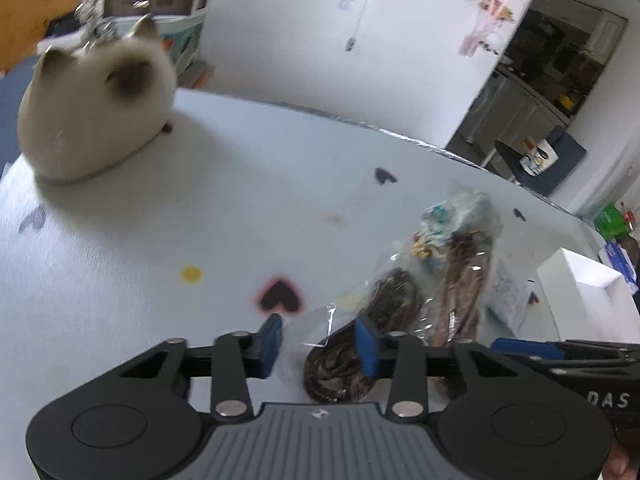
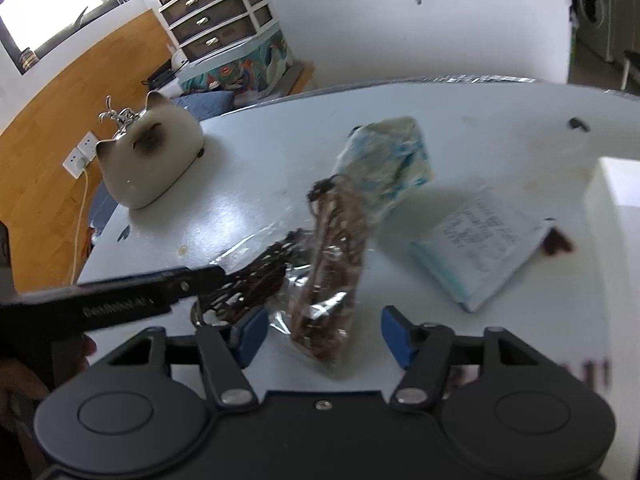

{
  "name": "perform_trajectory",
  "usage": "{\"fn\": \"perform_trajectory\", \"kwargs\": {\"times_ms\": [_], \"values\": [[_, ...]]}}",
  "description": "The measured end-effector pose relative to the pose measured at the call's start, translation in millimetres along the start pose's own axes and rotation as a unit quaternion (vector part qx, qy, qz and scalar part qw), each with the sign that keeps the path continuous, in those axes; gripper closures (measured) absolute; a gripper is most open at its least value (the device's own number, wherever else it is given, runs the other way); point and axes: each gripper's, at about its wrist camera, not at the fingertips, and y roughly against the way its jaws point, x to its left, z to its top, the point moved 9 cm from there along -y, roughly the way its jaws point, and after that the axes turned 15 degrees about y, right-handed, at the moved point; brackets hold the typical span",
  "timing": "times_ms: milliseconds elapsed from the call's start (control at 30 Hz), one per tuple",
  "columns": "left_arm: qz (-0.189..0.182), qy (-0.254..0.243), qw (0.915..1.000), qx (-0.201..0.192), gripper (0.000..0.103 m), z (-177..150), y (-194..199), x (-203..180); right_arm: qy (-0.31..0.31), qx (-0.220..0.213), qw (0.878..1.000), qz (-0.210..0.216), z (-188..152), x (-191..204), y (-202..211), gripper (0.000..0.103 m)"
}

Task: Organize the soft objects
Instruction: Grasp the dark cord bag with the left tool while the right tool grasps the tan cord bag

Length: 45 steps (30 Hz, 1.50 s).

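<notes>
Two clear plastic bags of coiled cord lie on the pale table (image 1: 224,208): a dark brown one (image 1: 386,304) and a lighter brown one (image 1: 464,272). My left gripper (image 1: 319,342) straddles the near corner of the dark bag, its blue pads apart and not visibly pressing. In the right wrist view the lighter bag (image 2: 336,248) lies between the pads of my right gripper (image 2: 324,334), which stand wide on either side without touching it. The dark bag (image 2: 256,280) lies to its left, under the left gripper's black fingers (image 2: 200,278). A cream plush cat (image 1: 96,108) (image 2: 156,160) sits far left.
A crumpled blue-and-white packet (image 2: 388,160) lies just beyond the cord bags. A flat printed packet (image 2: 484,248) lies to the right, near a white box (image 2: 620,240) (image 1: 580,296). Heart stickers (image 1: 280,300) mark the tabletop. A drawer unit (image 2: 216,12) stands behind.
</notes>
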Motion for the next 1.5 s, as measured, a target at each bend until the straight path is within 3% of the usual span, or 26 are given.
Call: {"fn": "perform_trajectory", "kwargs": {"times_ms": [267, 533, 633, 700, 767, 967, 1100, 1233, 1500], "values": [[0.004, 0.013, 0.9999, 0.01, 0.071, -22.3, 5.3, 6.8, -0.019, 0.032, 0.999, 0.034, -14.9, 2.8, -16.8, 0.098], [0.045, -0.038, 0.9982, 0.011, 0.071, -32.4, 12.7, 3.0, -0.003, 0.065, 0.998, 0.002, -52.5, -15.0, 11.3, 0.099], [0.045, -0.039, 0.9982, 0.001, 0.068, -31.3, 23.4, 2.6, -0.007, 0.053, 0.999, 0.0, -54.3, -19.5, 25.9, 0.099], [0.033, -0.042, 0.9983, -0.021, 0.054, -25.0, 33.6, -2.3, -0.012, 0.035, 0.999, 0.001, -46.5, -20.8, 32.1, 0.099], [0.022, -0.057, 0.9973, -0.041, 0.048, -18.1, 40.8, -8.2, -0.01, 0.014, 1.0, 0.006, -32.6, -17.5, 34.7, 0.099], [0.01, -0.105, 0.9929, -0.054, 0.046, -8.5, 43.3, -25.8, 0.004, -0.024, 0.999, 0.032, 16.7, 6.8, 8.9, 0.099], [0.011, -0.106, 0.9932, -0.048, 0.046, -11.4, 37.8, -26.9, -0.002, -0.024, 0.999, 0.03, 32.2, 11.8, -18.1, 0.099], [0.012, -0.108, 0.9931, -0.044, 0.046, -15.6, 37.0, -25.8, 0.003, 0.01, 1.0, 0.024, 16.9, 8.4, -28.4, 0.099], [0.014, -0.151, 0.9875, -0.044, 0.04, -20.6, 23.9, -39.5, 0.038, 0.049, 0.998, 0.015, -31.5, -4.0, 4.1, 0.099]]}}
